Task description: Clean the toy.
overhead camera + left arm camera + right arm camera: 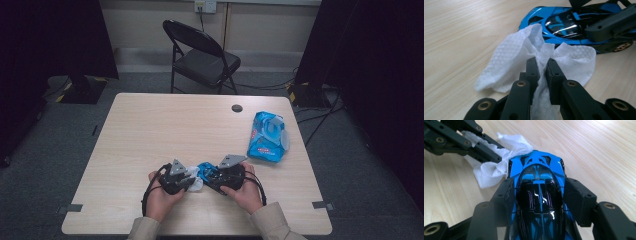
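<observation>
High view: both hands rest low at the table's (150,125) near edge, left tool (184,181) and right tool (212,178) meeting at the blue toy car (204,170). Left gripper view: jaws pinch a white wet wipe (506,62) touching the car's nose. Right gripper view: jaws clamp the car's flanks.

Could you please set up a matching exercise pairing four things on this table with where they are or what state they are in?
Things:
1. toy car
2. white wipe
3. wipes pack
4. folding chair

States:
A. lying apart on the table's right side
B. clamped across its sides by the right gripper
C. standing beyond the table's far edge
D. pinched in the left gripper

Pairs: 1-B, 2-D, 3-A, 4-C
</observation>
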### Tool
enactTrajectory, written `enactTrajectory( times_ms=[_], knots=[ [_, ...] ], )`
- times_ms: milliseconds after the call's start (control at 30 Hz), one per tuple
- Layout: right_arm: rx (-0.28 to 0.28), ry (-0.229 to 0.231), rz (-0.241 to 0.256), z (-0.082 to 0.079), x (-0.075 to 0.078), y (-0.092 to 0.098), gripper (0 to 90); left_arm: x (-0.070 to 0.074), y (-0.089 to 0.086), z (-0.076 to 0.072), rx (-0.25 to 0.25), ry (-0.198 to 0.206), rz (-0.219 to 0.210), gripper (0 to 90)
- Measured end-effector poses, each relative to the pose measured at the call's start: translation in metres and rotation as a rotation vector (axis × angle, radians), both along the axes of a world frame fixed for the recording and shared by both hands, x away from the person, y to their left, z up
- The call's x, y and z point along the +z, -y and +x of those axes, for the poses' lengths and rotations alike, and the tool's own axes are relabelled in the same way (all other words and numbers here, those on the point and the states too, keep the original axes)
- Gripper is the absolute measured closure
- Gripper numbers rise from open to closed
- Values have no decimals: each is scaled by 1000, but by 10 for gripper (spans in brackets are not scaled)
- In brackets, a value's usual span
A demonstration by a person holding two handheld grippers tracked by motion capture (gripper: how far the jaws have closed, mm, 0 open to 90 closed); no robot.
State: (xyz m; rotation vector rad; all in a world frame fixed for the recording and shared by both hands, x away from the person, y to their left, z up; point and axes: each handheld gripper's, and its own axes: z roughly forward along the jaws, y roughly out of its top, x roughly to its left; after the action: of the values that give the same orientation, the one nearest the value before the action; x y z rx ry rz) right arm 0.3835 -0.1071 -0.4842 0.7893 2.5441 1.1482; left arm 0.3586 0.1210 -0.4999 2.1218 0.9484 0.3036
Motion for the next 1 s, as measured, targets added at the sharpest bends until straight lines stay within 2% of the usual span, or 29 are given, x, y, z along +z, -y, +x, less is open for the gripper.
enactTrajectory(
  times_ms=[167, 233, 400, 500, 567, 667, 1000],
  knots=[
    [-1, -1, 0, 0, 0, 0, 436, 0, 6, -5, -25, 0, -5, 826],
    [0, 1, -2, 0, 0, 0, 436, -1, 11, -7, -41, -10, -28, 827],
    [-1, -1, -5, 0, 0, 0, 436, -2, 22, -13, -53, -2, -28, 827],
    [-2, 1, -3, 0, 0, 0, 435, -3, 28, -16, -74, -10, -56, 828],
    [-3, 2, -5, 0, 0, -1, 435, -4, 33, -18, -88, -10, -56, 828],
    [-3, 1, -4, 0, 0, -1, 435, -2, 39, -19, -93, -4, -31, 828],
    [-2, 2, -4, 0, 0, -1, 435, -3, 45, -23, -113, -13, -51, 828]
  ],
)
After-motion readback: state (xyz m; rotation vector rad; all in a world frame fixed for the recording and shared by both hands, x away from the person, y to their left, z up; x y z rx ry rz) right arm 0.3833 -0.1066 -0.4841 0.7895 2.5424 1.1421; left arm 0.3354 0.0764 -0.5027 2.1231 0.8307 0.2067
